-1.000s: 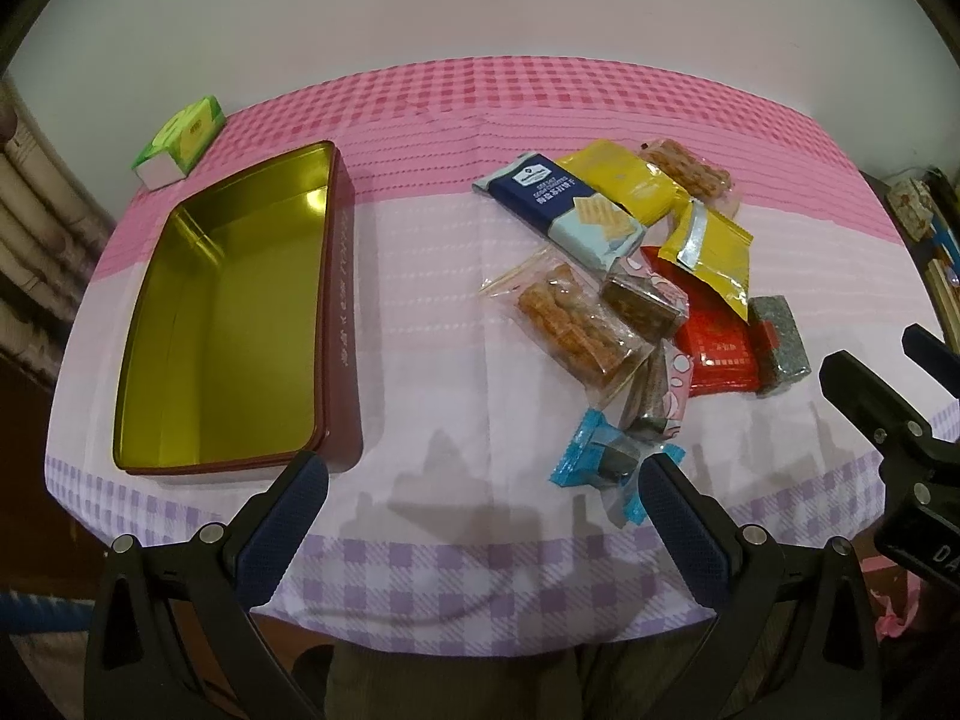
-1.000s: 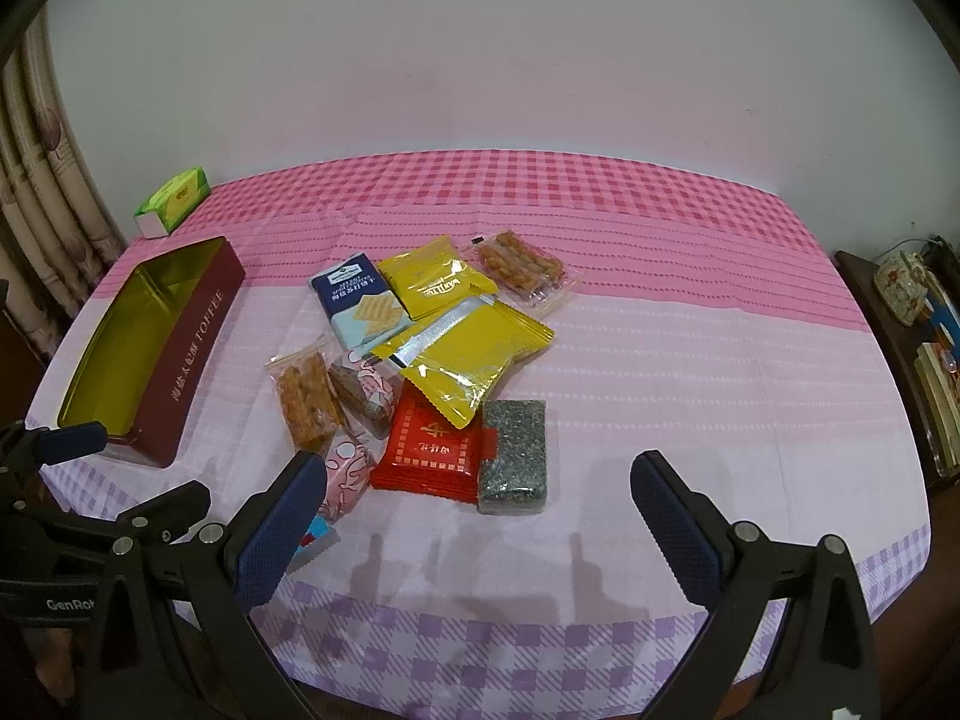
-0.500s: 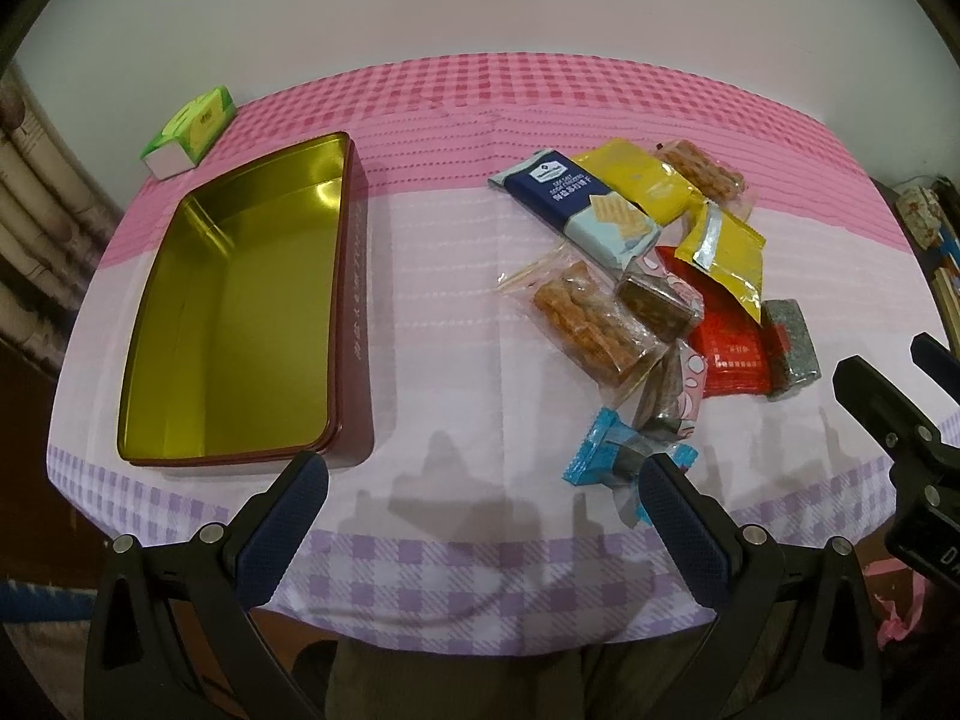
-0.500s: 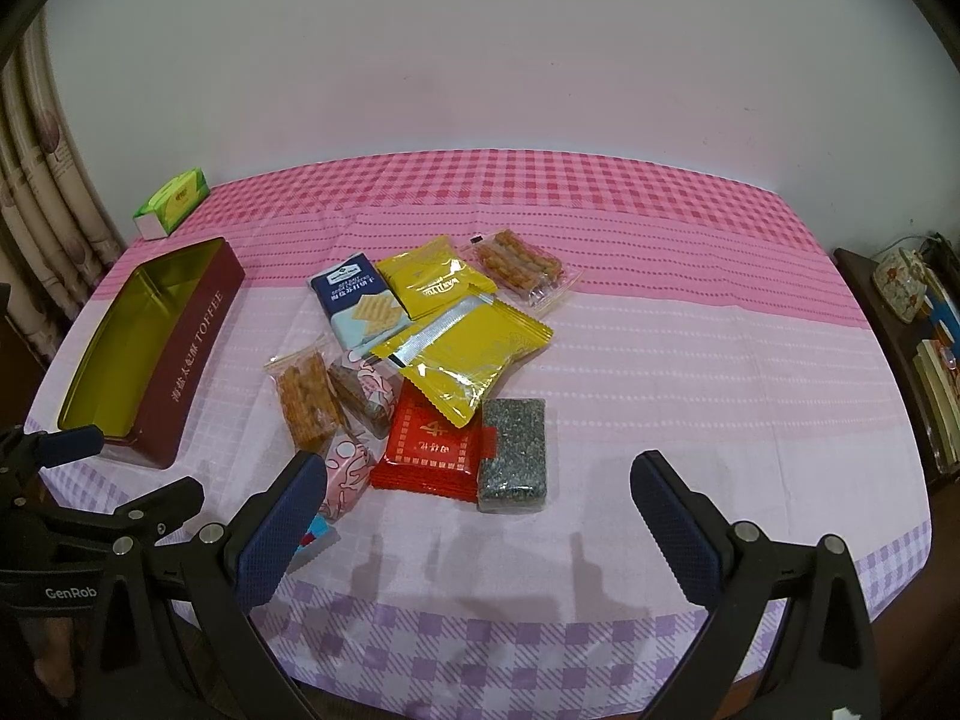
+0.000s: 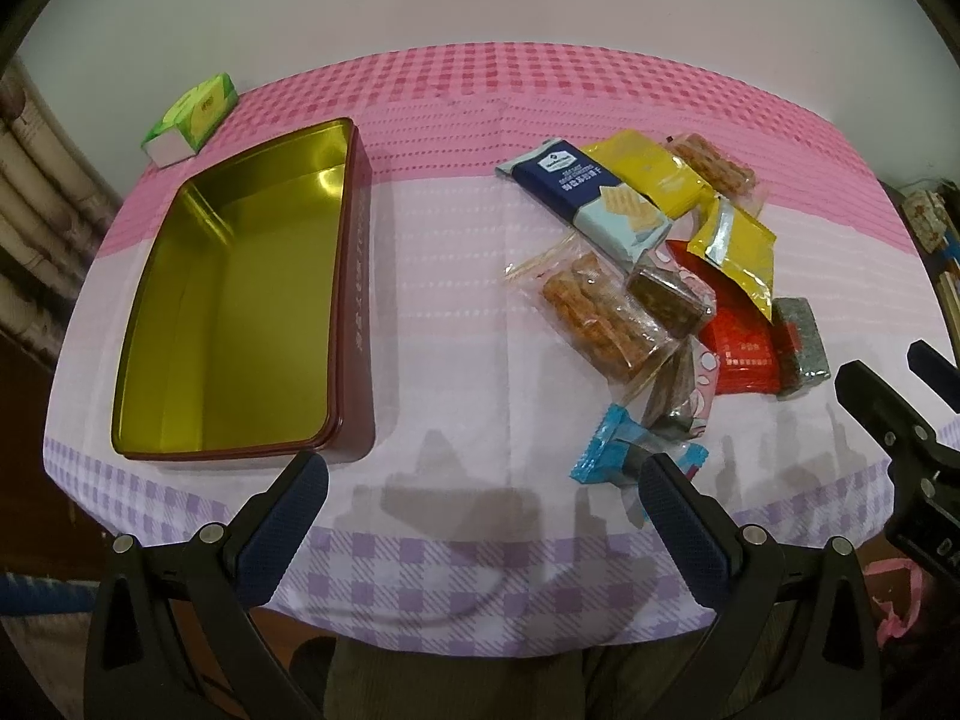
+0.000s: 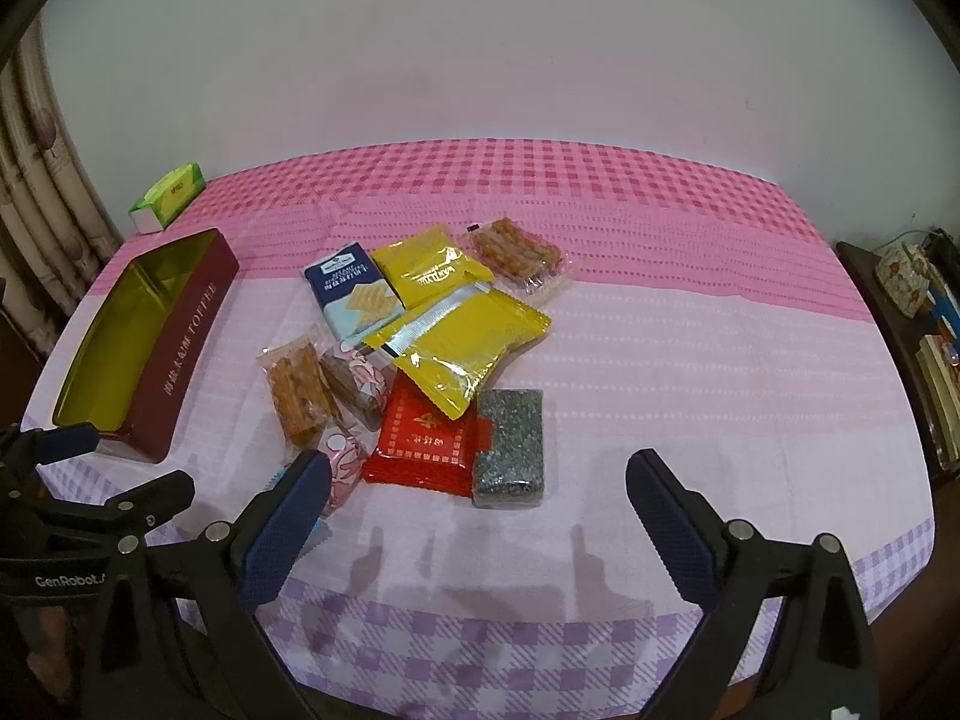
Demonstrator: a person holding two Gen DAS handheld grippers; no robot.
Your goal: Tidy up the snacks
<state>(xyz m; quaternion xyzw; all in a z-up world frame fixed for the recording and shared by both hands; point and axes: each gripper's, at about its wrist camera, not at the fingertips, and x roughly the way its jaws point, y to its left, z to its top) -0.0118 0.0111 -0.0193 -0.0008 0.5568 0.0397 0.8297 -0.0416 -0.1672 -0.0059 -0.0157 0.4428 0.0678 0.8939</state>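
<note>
One empty tin (image 5: 354, 276), two yellow packets (image 6: 462, 342), two clear cracker packs (image 5: 600, 312), one red packet (image 6: 423, 438); both the left gripper (image 5: 480, 498) and right gripper (image 6: 477, 492) gape wide, holding nothing.

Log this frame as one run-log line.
phase: pre-grasp | left gripper: open, empty | right gripper: open, empty | tin: empty | snacks: piled on tablecloth

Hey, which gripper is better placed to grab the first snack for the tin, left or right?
Probably the right gripper: open, it faces the red packet and grey speckled bar just ahead. The left gripper, also open, points at bare cloth between the tin and the pile, with only the blue wrapper near.
</note>
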